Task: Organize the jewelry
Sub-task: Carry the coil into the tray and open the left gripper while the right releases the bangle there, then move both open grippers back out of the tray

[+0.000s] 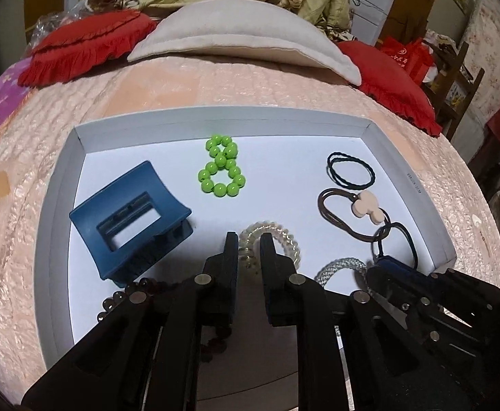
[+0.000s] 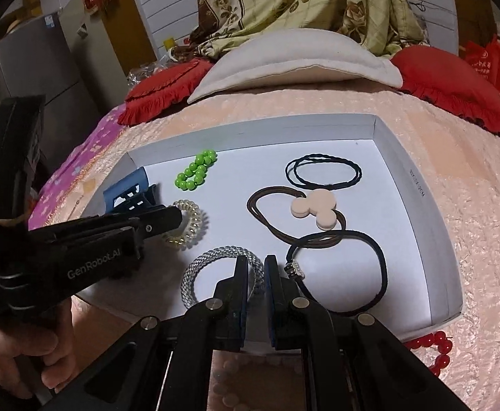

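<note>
A shallow white tray (image 1: 78,144) (image 2: 417,185) lies on the bed. In it are a blue claw clip (image 1: 130,219) (image 2: 126,185), a green bead bracelet (image 1: 221,167) (image 2: 195,170), a clear coil hair tie (image 1: 284,236) (image 2: 190,221), a silver braided hair tie (image 1: 338,267) (image 2: 198,263), black hair ties (image 1: 350,169) (image 2: 323,169), a brown cord with a beige mouse-shaped charm (image 1: 368,205) (image 2: 315,210) and a black elastic (image 2: 380,263). My left gripper (image 1: 249,239) (image 2: 176,217) straddles the coil tie's near edge, jaws narrowly apart. My right gripper (image 2: 256,263) (image 1: 373,270) straddles the silver tie's right side, jaws narrowly apart.
Dark bead strand (image 1: 119,299) lies at the tray's near left under the left gripper. Red beads (image 2: 434,342) lie on the pink quilt (image 2: 482,239) beyond the tray's near right corner. Pale beads (image 2: 229,380) lie below. Red pillows (image 1: 85,44) and a grey cushion (image 1: 243,34) are at the back.
</note>
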Available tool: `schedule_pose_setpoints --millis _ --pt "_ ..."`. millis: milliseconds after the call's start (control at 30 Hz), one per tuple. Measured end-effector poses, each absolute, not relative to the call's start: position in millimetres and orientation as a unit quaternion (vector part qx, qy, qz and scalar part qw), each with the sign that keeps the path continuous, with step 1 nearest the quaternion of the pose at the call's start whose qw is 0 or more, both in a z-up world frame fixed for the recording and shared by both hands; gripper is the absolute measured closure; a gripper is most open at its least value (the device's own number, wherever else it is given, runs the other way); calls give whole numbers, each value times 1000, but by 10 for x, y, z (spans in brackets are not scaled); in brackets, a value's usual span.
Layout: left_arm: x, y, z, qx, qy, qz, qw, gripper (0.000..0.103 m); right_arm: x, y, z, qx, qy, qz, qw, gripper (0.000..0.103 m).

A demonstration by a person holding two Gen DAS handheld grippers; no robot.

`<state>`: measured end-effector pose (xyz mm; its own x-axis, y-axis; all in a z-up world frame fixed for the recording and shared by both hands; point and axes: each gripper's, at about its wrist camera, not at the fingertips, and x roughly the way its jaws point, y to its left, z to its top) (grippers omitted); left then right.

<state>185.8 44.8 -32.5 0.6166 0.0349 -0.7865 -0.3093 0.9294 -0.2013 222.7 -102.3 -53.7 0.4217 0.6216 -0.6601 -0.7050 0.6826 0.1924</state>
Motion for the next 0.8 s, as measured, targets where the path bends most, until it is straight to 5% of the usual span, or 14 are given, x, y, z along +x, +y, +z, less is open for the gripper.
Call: schedule_pose_setpoints --millis 67,200,800 --pt "1854 445 -328 -161 428 96 884 89 2214 -1031 -526 -54 364 395 842 91" --pt "1837 429 -294 -164 420 92 888 70 2190 -1095 -472 -44 353 397 846 84" --pt "1256 46 13 -111 375 138 910 64 2029 -1934 -252 10 308 347 886 84"
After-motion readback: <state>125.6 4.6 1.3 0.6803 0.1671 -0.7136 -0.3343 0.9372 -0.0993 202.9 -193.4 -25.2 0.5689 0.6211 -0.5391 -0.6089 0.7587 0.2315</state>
